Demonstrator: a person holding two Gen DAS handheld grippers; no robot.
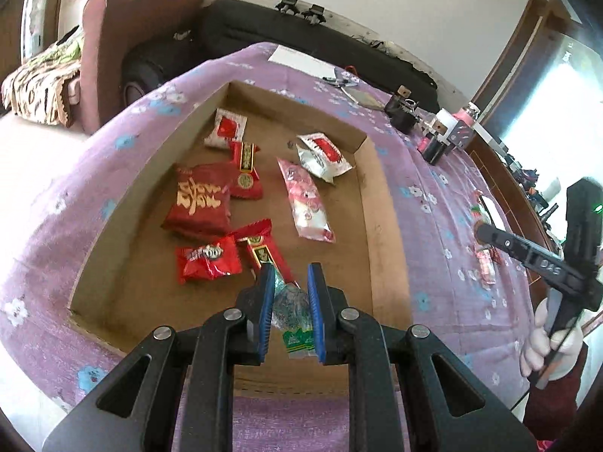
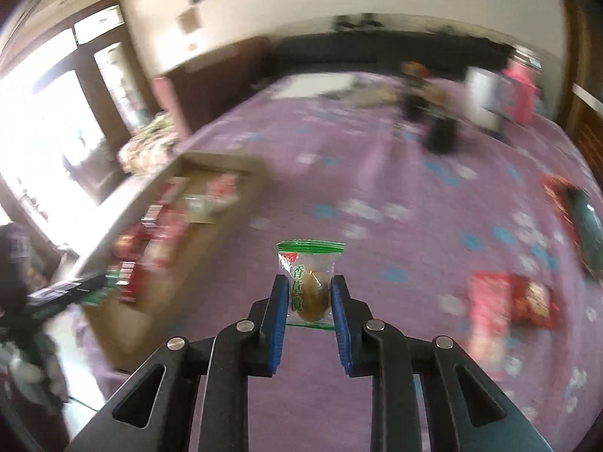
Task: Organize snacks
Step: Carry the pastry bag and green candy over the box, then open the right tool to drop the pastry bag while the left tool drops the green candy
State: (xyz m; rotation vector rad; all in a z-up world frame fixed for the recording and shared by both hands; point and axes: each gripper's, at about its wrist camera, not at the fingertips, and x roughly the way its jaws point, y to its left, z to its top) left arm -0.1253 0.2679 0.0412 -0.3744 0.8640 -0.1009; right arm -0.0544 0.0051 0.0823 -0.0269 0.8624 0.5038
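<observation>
Between the blue pads of the left tongs (image 1: 290,275) sits a small green pack (image 1: 292,309), held tight above the near end of a flat cardboard box (image 1: 384,226). Past it, down in the box, lie a red pack (image 1: 209,263), a long red pack (image 1: 260,245), a big red bag (image 1: 201,201), a pink pack (image 1: 307,201), and two white packs with red on them, one (image 1: 322,156) on the right and one (image 1: 226,128) at the far end. The box rests on a purple cloth with flowers (image 1: 441,203).

Off to the right, the right tongs (image 2: 306,282) hold a clear pack with a green top (image 2: 309,282), and a brown snack shows inside it. This pack hangs above the purple cloth, to the right of the box (image 2: 158,293). More red packs (image 2: 508,301) lie on the cloth further right, but they are blurry.
</observation>
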